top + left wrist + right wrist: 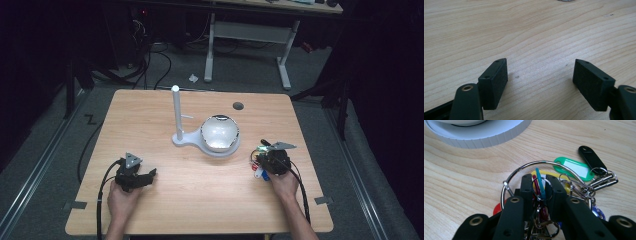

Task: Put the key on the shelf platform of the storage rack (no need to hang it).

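**Right jaws pinched on key tags; left jaws spread over bare wood**

Right gripper (541, 192): jaws drawn narrow, pinching a bunch of key tags (564, 182) gathered on a large metal ring (524, 168). Between the jaws, a teal tag (539, 182) and a red tag (535, 186) standing on edge, with a yellow tag (549, 173) just behind them. Beyond the tips, lying flat on the tabletop (474, 170): a green tag (574, 168) with a white label window and, beside it, a black tag (591, 158), both joined to small split rings and clips. A red disc (497, 208) peeking out at lower left, under the ring. Farther out, at top left, the ribbed white rim of a stand base (486, 135), near the ring but apart from it.

Left gripper (540, 72): jaws spread wide, nothing between them, low over bare wood grain.

From the high view: right gripper (263, 159) at the right side of the tabletop (200, 200), held by the right hand (284, 182), coloured tags (258, 170) bunched at its left edge. Left gripper (145, 177) at lower left, held by the left hand (122, 197), well apart from the right one. Between and beyond them, a white stand (192, 140) with an upright post (176, 112) and a shiny bowl (219, 132) resting on its round base. A dark round hole (238, 106) in the tabletop past the bowl.
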`<action>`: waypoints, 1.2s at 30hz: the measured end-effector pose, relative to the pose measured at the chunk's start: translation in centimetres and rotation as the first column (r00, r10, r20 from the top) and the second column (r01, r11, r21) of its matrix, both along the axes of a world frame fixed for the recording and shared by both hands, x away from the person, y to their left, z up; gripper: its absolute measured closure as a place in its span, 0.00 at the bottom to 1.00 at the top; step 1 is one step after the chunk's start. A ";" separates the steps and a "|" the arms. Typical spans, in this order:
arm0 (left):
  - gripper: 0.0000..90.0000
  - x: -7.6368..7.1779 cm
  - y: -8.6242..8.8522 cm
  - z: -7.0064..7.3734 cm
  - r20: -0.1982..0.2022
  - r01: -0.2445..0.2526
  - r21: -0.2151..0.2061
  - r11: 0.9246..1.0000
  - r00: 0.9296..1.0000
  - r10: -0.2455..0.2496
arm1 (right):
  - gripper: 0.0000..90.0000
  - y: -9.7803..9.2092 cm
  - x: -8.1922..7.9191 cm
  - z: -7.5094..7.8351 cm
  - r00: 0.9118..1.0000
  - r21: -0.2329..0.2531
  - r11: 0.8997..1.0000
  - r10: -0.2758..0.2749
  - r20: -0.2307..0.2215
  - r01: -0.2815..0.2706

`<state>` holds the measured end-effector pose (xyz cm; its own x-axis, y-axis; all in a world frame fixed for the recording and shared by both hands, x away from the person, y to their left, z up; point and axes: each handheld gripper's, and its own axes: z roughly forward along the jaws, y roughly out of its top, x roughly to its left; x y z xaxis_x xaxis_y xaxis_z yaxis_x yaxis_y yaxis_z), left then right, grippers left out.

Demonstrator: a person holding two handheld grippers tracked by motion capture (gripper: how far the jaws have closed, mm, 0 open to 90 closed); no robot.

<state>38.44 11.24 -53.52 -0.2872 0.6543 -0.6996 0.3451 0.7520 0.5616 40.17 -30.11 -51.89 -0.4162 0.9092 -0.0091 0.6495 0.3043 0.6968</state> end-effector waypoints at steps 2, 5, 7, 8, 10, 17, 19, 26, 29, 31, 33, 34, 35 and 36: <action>0.31 0.0 0.0 0.0 0.000 -0.001 -0.001 1.000 1.000 0.001 | 0.88 0.0 -0.1 0.1 1.000 -0.012 1.000 0.007 0.012 -0.007; 0.31 0.0 0.0 0.0 0.001 0.000 0.000 1.000 1.000 0.000 | 0.90 -0.2 -0.3 0.5 0.999 -0.004 1.000 0.007 0.033 -0.007; 0.32 0.0 0.0 0.0 -0.004 -0.004 -0.005 1.000 1.000 0.004 | 0.90 -0.3 -0.4 0.7 0.999 0.002 1.000 0.008 0.038 -0.008; 0.31 0.0 0.0 0.0 0.000 -0.001 0.000 1.000 1.000 0.001 | 0.90 -0.4 -0.4 0.9 0.999 0.005 1.000 0.008 0.044 -0.009; 0.32 0.0 0.0 0.0 -0.005 -0.006 -0.007 1.000 1.000 0.006 | 0.90 -0.6 -0.6 1.5 0.999 0.010 1.000 0.009 0.052 -0.010; 0.31 0.0 0.0 0.0 0.000 0.001 0.001 1.000 1.000 -0.001 | 0.90 -1.1 -0.9 3.6 0.996 0.021 0.999 0.027 0.088 -0.029; 0.31 0.0 0.0 0.0 -0.001 -0.001 -0.001 1.000 1.000 0.001 | 0.91 -1.3 -0.9 4.3 0.994 0.019 0.999 0.034 0.100 -0.036; 0.31 0.0 0.0 0.0 0.000 0.001 0.002 1.000 1.000 -0.001 | 0.91 -1.5 -1.2 6.5 0.992 0.023 0.998 0.050 0.118 -0.053; 0.31 0.0 0.0 0.0 0.000 0.001 0.003 1.000 1.000 -0.001 | 0.91 -1.5 -1.3 7.4 0.991 0.017 0.998 0.062 0.121 -0.065; 0.31 0.0 0.0 0.0 0.002 0.005 0.006 1.000 1.000 -0.005 | 0.91 -1.5 -1.3 8.0 0.990 0.023 0.997 0.068 0.120 -0.072; 0.31 0.0 0.0 0.0 -0.004 0.000 -0.001 1.000 1.000 0.000 | 0.91 -1.6 -1.3 8.6 0.990 0.025 0.997 0.073 0.124 -0.077; 0.31 0.0 0.0 0.0 -0.003 0.001 0.000 1.000 1.000 -0.001 | 0.91 -1.6 -1.4 8.9 0.989 0.024 0.996 0.077 0.125 -0.080; 0.31 0.0 0.0 0.0 -0.003 0.001 0.000 1.000 1.000 -0.001 | 0.91 -1.5 -1.4 9.2 0.989 0.028 0.996 0.078 0.127 -0.082; 0.31 0.0 0.0 0.0 -0.003 0.001 0.000 1.000 1.000 -0.001 | 0.91 -1.6 -1.4 9.5 0.988 0.030 0.996 0.081 0.128 -0.086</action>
<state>38.43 11.25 -53.51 -0.2884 0.6547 -0.6987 0.3476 0.7515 0.5607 38.74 -31.67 -42.38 -0.4882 0.8720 -0.0349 0.5289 0.3275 0.7829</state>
